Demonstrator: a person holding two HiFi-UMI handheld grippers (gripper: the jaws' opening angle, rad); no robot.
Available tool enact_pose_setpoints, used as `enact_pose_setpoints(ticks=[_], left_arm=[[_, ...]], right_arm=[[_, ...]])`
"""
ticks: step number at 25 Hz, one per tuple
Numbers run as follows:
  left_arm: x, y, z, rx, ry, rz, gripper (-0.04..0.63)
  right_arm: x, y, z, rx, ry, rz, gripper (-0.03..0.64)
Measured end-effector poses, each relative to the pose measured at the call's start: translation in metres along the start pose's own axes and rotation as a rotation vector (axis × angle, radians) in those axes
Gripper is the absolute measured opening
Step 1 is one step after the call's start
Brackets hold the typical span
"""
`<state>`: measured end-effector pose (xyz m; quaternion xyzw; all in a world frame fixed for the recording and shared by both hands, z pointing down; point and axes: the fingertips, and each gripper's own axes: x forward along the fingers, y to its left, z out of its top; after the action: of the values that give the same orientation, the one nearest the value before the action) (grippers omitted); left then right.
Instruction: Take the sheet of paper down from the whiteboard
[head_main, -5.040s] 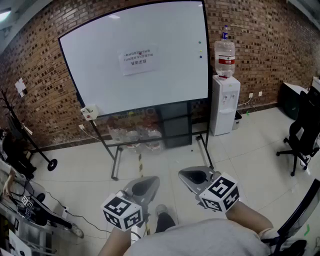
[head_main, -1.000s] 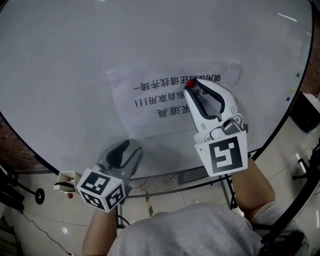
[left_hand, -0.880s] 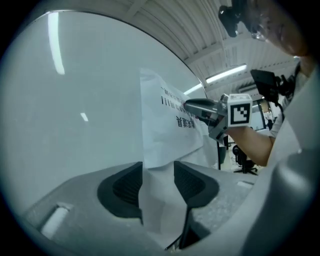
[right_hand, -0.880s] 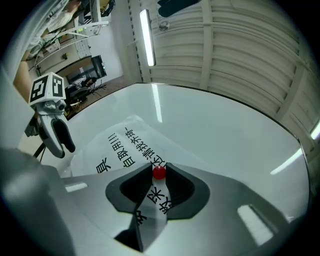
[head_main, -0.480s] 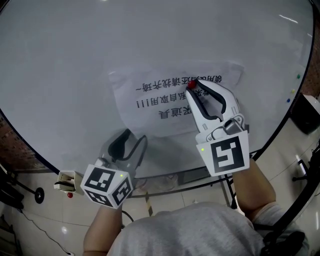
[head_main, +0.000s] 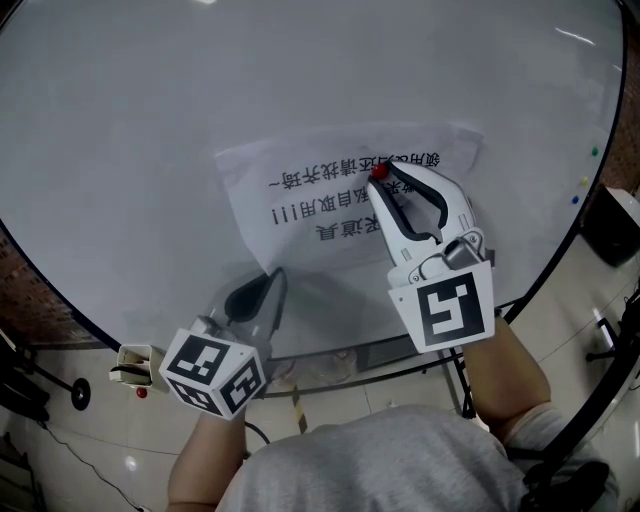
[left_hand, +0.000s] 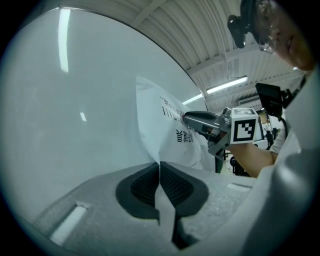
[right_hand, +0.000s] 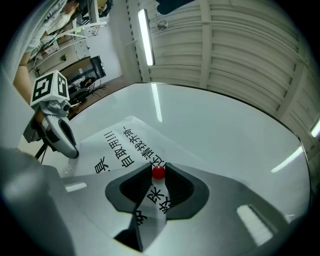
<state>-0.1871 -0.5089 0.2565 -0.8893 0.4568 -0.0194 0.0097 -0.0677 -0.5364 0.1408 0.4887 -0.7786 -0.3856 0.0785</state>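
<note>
A white sheet of paper (head_main: 300, 215) with black print hangs on the whiteboard (head_main: 150, 120), pinned near its upper edge by a small red magnet (head_main: 379, 171). My right gripper (head_main: 381, 175) has its tips around that magnet (right_hand: 158, 172); the pads touch it on both sides while the jaws are opening slightly. My left gripper (head_main: 277, 275) is at the sheet's lower left corner. In the left gripper view its jaws (left_hand: 159, 165) are shut on the paper's edge (left_hand: 155, 130), which bulges off the board above them.
Two small magnets, one green (head_main: 595, 151) and one blue (head_main: 575, 198), sit near the board's right edge. A small box (head_main: 135, 365) hangs at the frame's lower left. A dark object (head_main: 612, 225) stands on the tiled floor at right.
My left gripper rose to the sheet's lower corner, and its open jaws closed on the paper. The right gripper stayed at the red magnet.
</note>
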Motion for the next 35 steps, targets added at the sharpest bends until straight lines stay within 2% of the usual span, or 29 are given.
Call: enact_pose_setpoints(ticks=[5,10,14,22,26,31,33,35], left_arm=[[-0.005,-0.007,-0.006,0.018,0.015,-0.02,0.005],[-0.01,-0.003,-0.023,0.038,0.072,-0.008,0.003],[-0.016,0.005,-0.046,0.042,0.148,0.002,0.003],[-0.034,0.029,-0.085,0.065,0.301,0.08,0.003],[-0.036,0.025,-0.082,-0.002,0.268,0.05,0.003],[-0.035,0.014,-0.076,-0.022,0.245,0.005,0.003],[-0.036,0.012,-0.077,-0.035,0.243,-0.011,0.003],[-0.037,0.008,-0.079,-0.047,0.243,-0.031,0.003]], right_arm=[[-0.004,0.002,0.0,0.011,-0.005,-0.004,0.08],[-0.007,0.002,0.0,0.002,0.001,-0.009,0.08],[-0.006,0.001,-0.001,0.012,0.006,-0.018,0.08],[-0.006,0.001,-0.003,0.022,0.015,-0.017,0.08],[-0.006,0.001,-0.003,0.016,0.026,-0.021,0.081],[-0.007,0.003,-0.002,0.006,0.029,-0.022,0.08],[-0.008,0.003,0.003,-0.004,0.012,-0.027,0.131],[-0.014,-0.001,0.012,-0.009,-0.019,-0.046,0.13]])
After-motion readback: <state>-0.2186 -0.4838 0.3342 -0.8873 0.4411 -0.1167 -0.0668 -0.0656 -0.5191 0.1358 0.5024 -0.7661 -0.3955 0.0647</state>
